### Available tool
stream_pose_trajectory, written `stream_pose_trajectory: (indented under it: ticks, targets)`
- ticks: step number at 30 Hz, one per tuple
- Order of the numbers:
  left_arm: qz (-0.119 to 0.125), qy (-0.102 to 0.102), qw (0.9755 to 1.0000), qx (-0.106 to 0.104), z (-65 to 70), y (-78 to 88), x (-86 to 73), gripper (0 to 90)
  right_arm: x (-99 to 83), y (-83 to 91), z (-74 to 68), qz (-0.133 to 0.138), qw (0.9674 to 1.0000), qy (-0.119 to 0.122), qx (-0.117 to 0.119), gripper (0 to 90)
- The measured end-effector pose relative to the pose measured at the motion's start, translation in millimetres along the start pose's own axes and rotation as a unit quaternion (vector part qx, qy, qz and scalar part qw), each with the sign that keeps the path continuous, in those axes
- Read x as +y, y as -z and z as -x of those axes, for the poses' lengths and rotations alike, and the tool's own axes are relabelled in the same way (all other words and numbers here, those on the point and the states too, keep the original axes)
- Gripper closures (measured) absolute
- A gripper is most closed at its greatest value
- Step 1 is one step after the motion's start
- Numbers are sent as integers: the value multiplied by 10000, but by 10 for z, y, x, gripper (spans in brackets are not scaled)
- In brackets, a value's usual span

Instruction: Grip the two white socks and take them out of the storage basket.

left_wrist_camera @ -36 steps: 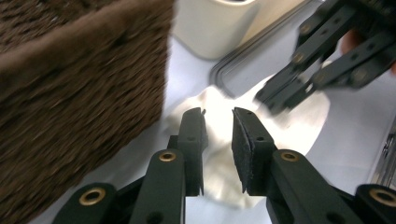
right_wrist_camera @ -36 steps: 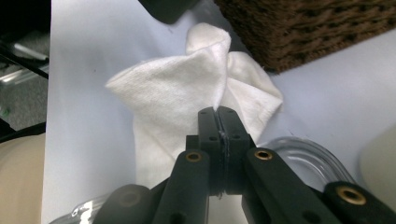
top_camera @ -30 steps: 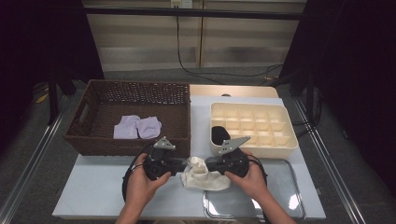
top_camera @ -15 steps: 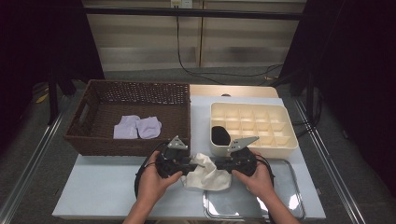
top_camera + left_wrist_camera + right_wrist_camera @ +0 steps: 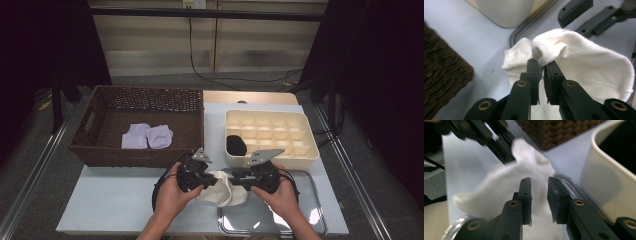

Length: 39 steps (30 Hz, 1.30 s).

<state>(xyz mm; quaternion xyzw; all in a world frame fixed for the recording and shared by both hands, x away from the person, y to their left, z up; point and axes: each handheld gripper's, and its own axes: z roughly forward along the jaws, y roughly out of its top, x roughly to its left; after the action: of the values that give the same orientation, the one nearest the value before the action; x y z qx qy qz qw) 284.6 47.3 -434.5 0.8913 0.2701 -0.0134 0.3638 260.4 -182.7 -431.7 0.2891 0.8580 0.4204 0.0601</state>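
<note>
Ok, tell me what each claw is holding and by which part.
The left claw pinches the white sock by a fold at its bunched edge. The right claw, whose jaws have just been opening, stands open over the sock and grips nothing.

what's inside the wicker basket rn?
In the wicker basket, two pale lilac folded cloth pieces lie side by side on the woven floor. The near wall hides the strip of floor just behind it, so anything lying there can't be seen.

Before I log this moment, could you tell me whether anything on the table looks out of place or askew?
Nothing looks damaged or spilled. The white sock lies crumpled half over the metal tray rim, pinched by the left gripper, whose jaws have just closed on it. The right gripper has just been opening.
</note>
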Motion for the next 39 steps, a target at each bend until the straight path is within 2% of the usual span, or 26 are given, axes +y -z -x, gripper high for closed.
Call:
stream_pose_trajectory:
  ticks: [1,3,10,12,14,18,20,21,27,31,32,33,34,37,39]
  targets:
    - [-37,-47,10000,28,15,6,9,832,0,0,0,0,10000,0,0,671]
    - [9,10,10000,0,38,21,18,832,81,25,-73,125,9999,8,47,628]
    - [-76,27,10000,55,42,55,-9,832,196,59,-155,206,9997,-46,111,526]
    - [-80,34,9999,84,33,56,-19,832,212,59,-175,232,9994,-94,234,509]
    - [-71,51,9999,83,29,68,-24,832,216,37,-202,173,9994,-74,280,496]
    - [-37,128,9998,116,8,119,-35,832,126,-80,-184,-219,9995,20,232,488]
    - [-70,104,9999,108,-5,137,-39,835,70,-108,-133,-355,9993,16,139,500]
    - [-12,138,9998,132,-15,156,-52,835,50,-106,-102,-373,9992,-26,103,505]
    - [110,216,9996,161,-89,175,-79,825,4,-37,141,-291,9994,-154,-100,569]
    - [179,227,9992,259,-113,181,-87,800,-15,-33,238,-307,9990,-212,-239,640]
    - [158,269,9992,246,-141,187,-98,770,-37,-36,293,-267,9988,-307,-256,697]
    - [158,269,9992,246,-141,187,-98,757,-37,-36,293,-267,9988,-307,-256,697]
    - [175,296,9991,236,-158,177,-115,746,-56,-58,323,-234,9989,-377,-147,772]
    - [151,317,9991,231,-160,170,-127,729,-65,-86,324,-218,9988,-432,-39,857]
    - [113,295,9992,254,-159,169,-141,720,-54,-88,319,-185,9988,-457,48,877]
